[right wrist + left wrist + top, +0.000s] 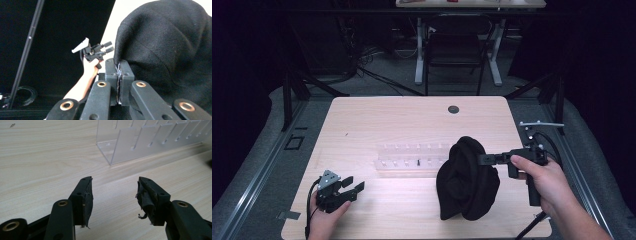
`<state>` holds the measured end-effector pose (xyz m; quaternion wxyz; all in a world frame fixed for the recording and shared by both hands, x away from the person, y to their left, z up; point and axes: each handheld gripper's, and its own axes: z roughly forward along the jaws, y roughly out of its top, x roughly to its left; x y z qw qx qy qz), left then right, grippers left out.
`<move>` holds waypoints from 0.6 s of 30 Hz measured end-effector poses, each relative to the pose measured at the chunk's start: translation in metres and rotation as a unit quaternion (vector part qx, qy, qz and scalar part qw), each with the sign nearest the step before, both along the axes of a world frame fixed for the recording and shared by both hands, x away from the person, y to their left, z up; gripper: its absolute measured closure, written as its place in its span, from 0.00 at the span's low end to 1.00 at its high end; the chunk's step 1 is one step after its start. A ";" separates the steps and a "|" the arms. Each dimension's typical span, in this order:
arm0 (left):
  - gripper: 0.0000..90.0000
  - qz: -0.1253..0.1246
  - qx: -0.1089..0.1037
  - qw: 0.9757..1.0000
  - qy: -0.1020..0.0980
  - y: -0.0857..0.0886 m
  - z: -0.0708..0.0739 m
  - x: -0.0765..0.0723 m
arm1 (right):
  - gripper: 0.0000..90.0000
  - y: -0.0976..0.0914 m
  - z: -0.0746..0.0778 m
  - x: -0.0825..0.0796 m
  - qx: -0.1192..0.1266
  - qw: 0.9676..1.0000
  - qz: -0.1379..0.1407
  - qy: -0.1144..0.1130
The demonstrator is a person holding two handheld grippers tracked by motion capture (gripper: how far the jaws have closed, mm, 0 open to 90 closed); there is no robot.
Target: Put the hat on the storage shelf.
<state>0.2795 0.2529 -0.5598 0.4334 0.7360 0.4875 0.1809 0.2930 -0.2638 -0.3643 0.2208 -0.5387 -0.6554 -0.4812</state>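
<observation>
1. The pale wooden table (362, 125) carries everything.
2. A bulky black knitted cloth (467, 180) stands bunched at about five o'clock on it, lifted at its upper edge.
3. A clear acrylic slotted rack (412, 156) sits at centre, touching the cloth's ten o'clock side.
4. The right gripper (482, 159) has its jaws clamped together on the cloth's edge; I'd judge a lift is in hand.
5. The left gripper (354, 186), at seven o'clock, has its jaws apart and empty; next it likely needs a second hold.

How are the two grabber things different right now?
The left gripper has its jaws spread apart with nothing between them; the right gripper has its jaws pressed together on the black cloth. The left gripper sits low by the table's near edge; the right gripper holds the cloth up. Both are black and hand-held.
</observation>
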 end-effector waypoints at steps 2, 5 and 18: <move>0.51 0.000 0.000 1.000 0.000 0.000 0.000 0.000 | 0.98 -0.002 0.005 -0.001 0.011 1.000 -0.006 -0.007; 0.51 0.000 -0.001 1.000 0.001 0.000 0.001 0.000 | 0.98 -0.006 0.011 -0.001 0.018 1.000 -0.011 -0.017; 0.50 0.002 -0.002 1.000 -0.001 0.000 0.001 0.000 | 0.98 -0.009 0.035 0.004 0.055 0.997 -0.024 -0.057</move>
